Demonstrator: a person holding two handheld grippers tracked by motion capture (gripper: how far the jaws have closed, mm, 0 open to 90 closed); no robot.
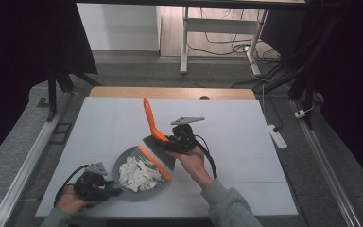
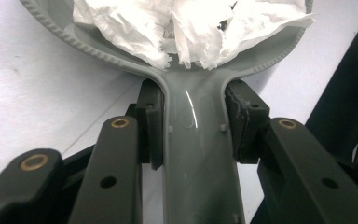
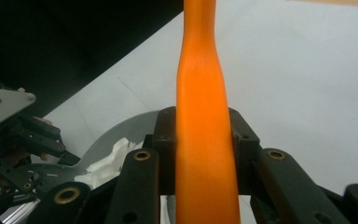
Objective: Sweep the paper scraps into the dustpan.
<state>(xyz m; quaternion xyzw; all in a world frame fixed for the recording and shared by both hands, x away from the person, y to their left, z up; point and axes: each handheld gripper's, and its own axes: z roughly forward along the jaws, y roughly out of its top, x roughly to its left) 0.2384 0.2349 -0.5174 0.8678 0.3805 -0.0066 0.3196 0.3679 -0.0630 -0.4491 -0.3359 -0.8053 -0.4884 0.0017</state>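
Observation:
A grey dustpan with an orange front lip lies near the table's front edge, with white paper scraps heaped in it. My left gripper is shut on the dustpan handle, one pad pressed to each side of it, and the scraps lie just ahead. My right gripper is shut on the orange handle of a hand brush. The brush's dark bristles hang over the dustpan's orange lip, and its handle slants up and away. In the right gripper view the dustpan lies below.
The white table top has a wooden strip along its far edge. Beyond it are a grey floor, a white desk frame and cables. A power strip lies on the floor to the right. Dark curtains hang on both sides.

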